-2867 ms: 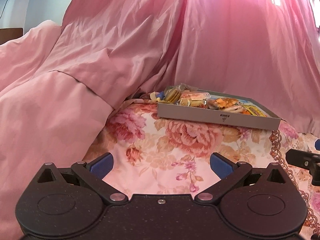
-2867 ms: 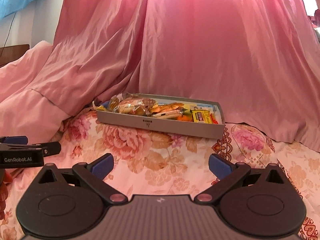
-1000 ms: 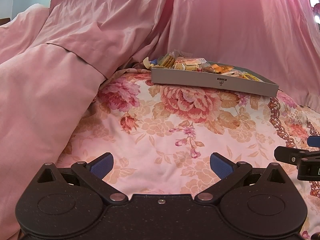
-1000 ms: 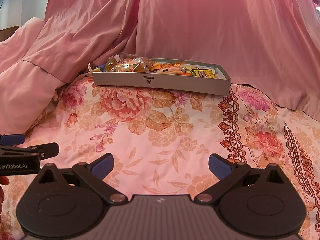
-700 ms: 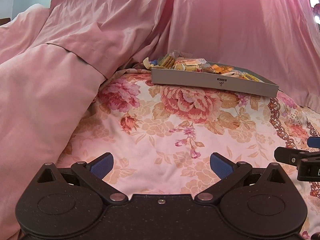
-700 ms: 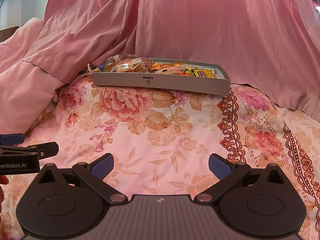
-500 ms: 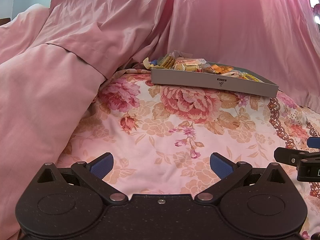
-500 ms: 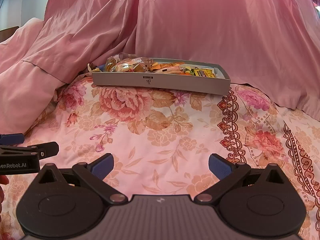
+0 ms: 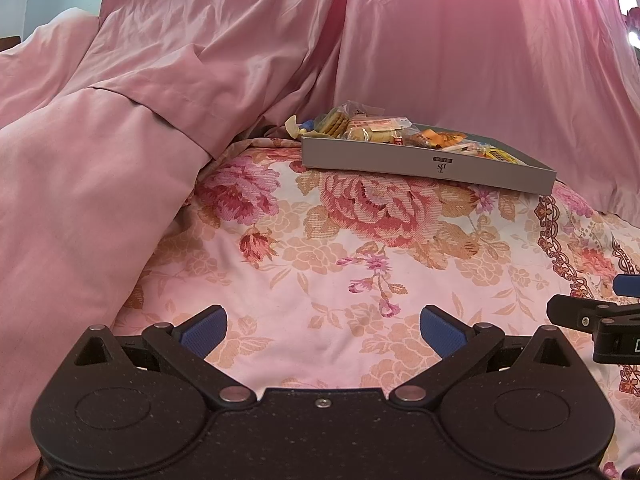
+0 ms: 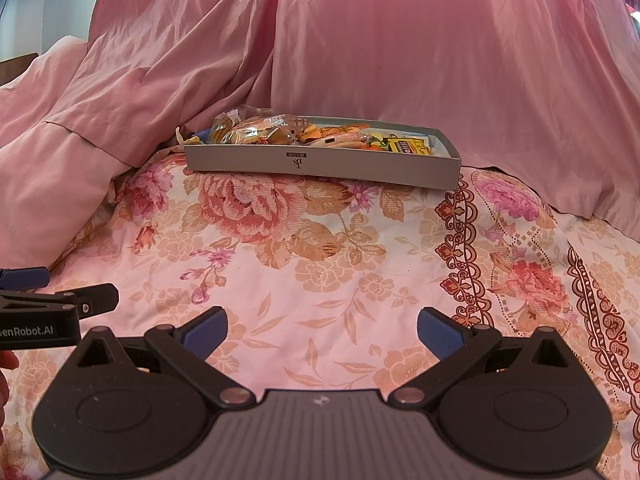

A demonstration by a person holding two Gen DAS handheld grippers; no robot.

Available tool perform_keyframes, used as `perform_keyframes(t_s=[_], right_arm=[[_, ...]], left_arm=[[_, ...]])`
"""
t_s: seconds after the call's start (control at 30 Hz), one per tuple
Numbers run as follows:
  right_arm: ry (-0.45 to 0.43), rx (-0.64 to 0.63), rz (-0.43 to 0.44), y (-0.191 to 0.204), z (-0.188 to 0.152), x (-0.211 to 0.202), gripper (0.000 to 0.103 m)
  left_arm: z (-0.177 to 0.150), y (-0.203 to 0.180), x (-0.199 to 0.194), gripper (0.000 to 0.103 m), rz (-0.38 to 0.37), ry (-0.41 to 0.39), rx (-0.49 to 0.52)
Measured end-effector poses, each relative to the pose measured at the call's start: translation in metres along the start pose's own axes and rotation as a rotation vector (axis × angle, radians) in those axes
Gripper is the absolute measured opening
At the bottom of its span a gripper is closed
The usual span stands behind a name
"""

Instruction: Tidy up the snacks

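A shallow grey box [image 9: 424, 166] [image 10: 320, 164] full of wrapped snacks sits at the far end of a floral bedspread. Clear cookie packs [image 9: 352, 126] [image 10: 248, 128] pile up at its left end, and a yellow packet [image 10: 406, 146] lies near its right end. My left gripper [image 9: 322, 330] hovers low over the bedspread, open and holding nothing, well short of the box. My right gripper [image 10: 322, 330] is likewise open and holds nothing, a similar distance back. Each gripper's side shows at the edge of the other's view.
A pink quilt [image 9: 88, 168] is heaped along the left of the bedspread. A pink curtain [image 10: 400, 48] hangs behind the box. A small wrapper [image 10: 181, 136] sticks out by the box's left corner. Flat floral fabric [image 10: 320, 248] stretches between grippers and box.
Since 2.9 s ago both grippers have pulled back and tilted down, so the box looks farther away. Over the last second nothing has visibly changed.
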State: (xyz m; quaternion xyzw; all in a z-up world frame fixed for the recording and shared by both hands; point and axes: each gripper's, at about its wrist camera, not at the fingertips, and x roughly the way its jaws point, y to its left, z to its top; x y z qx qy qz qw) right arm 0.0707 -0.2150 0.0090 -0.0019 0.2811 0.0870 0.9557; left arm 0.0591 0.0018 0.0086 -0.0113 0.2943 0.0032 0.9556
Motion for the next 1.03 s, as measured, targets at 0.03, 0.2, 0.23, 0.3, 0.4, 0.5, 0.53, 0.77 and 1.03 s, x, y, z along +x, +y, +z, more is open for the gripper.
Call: perform_keyframes(t_s=[0.03,0.2,0.23,0.3,0.4,0.5,0.53,0.77,1.03], right_arm=[[0.000,0.000,0.000,0.0002,0.0002,-0.0003,0.103],[0.000,0.000,0.000,0.0002,-0.0002,-0.0004,0.103],[0.000,0.000,-0.001,0.0002,-0.0001,-0.0005,0.103],[0.000,0.000,0.000,0.0002,-0.0003,-0.0005,0.103],[0.001,0.000,0.000,0.0003,-0.0002,-0.0007,0.103],[0.001,0.000,-0.001,0.0005,-0.0008,-0.0010,0.103],[0.001,0.001,-0.001,0.0005,-0.0007,-0.0009,0.103],[0.001,0.001,-0.001,0.0004,-0.0003,-0.0009,0.103],[0.003,0.001,0.000,0.0006,-0.0008,-0.0009,0.103]], left_arm=[[-0.0001,-0.0001,-0.0001,0.102,0.000,0.001,0.000],[0.0021,-0.0010,-0.0012,0.102,0.010,0.007,-0.002],[0.0027,-0.0014,-0.0016,0.102,0.011,0.009,-0.002],[0.0023,-0.0007,-0.0022,0.102,0.000,0.005,-0.003],[0.0022,-0.0003,-0.0037,0.102,-0.010,0.006,-0.010],[0.0023,0.0003,-0.0037,0.102,-0.012,0.011,-0.019],[0.0023,0.0003,-0.0037,0.102,-0.010,0.013,-0.022],[0.0028,0.0015,-0.0026,0.102,-0.002,0.020,-0.028],[0.0031,0.0006,-0.0026,0.102,-0.001,0.018,-0.030]])
